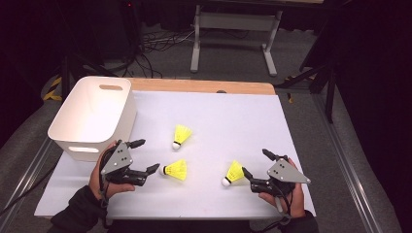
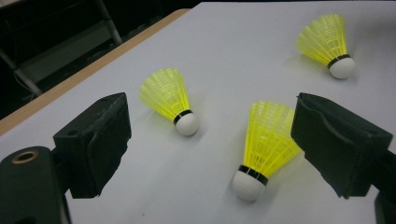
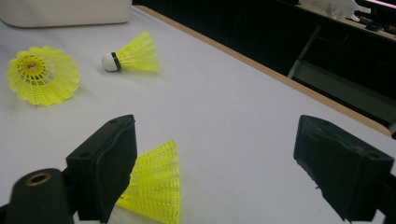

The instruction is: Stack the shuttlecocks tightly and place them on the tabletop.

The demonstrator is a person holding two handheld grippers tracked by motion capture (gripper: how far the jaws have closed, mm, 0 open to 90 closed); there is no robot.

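Three yellow shuttlecocks with white corks lie on the white table top (image 1: 218, 116). The middle shuttlecock (image 1: 176, 170) (image 2: 264, 144) lies on its side, cork toward my left gripper (image 1: 146, 155) (image 2: 215, 126). That gripper is open, and the shuttlecock lies just ahead of its jaws, close to the right one, with nothing pressing on it. The far shuttlecock (image 1: 181, 136) (image 2: 168, 100) (image 3: 133, 56) lies apart. My right gripper (image 1: 255, 162) (image 3: 215, 149) is open beside the right shuttlecock (image 1: 233, 173) (image 3: 156, 186), whose skirt lies by its left jaw.
A white bin (image 1: 92, 116) (image 3: 65, 11) with handle slots stands at the table's far left corner. A wooden edge (image 1: 204, 86) runs along the far side. Beyond it are a grey frame (image 1: 235, 29) and cables on the floor.
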